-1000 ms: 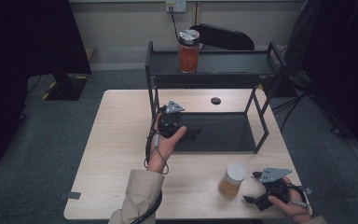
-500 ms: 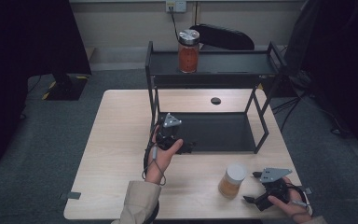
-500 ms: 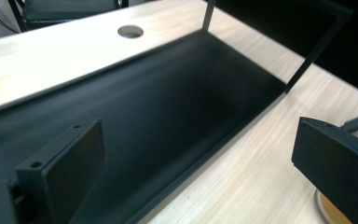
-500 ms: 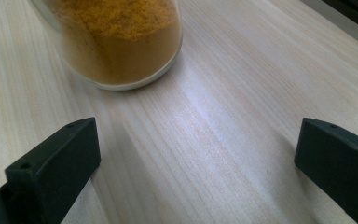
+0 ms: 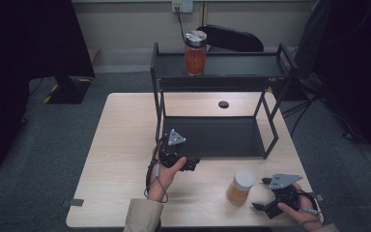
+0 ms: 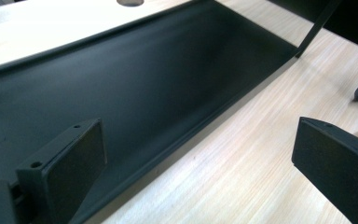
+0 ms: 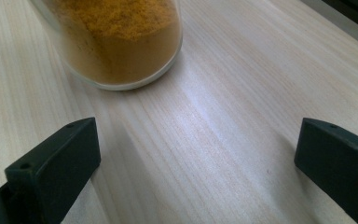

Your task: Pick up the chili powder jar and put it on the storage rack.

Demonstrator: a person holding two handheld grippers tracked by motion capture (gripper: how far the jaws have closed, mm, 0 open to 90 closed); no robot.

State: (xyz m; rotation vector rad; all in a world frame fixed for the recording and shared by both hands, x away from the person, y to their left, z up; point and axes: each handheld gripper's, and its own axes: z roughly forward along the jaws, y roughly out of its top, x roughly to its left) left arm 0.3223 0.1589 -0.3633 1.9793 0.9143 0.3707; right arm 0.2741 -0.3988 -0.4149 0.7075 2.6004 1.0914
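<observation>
Left claw [image 5: 189,163] pulled back off shelf [image 5: 212,137]; yellow jar [image 5: 240,187] upright.

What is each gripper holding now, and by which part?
Nothing. The left gripper and the right gripper are both open and empty; the yellow jar stands untouched on the table.

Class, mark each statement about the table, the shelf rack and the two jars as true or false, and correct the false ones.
1. The jar of red contents stands on the rack's top shelf. True.
2. The jar of yellow powder sits on the rack's lower tray. False: it stands on the table, in front of the rack.
3. The right tool is clamped on the yellow jar. False: its jaws are open, short of the jar.
4. The left tool is open with nothing between its jaws. True.
5. A small dark disc lies on the table behind the lower tray. True.
</observation>
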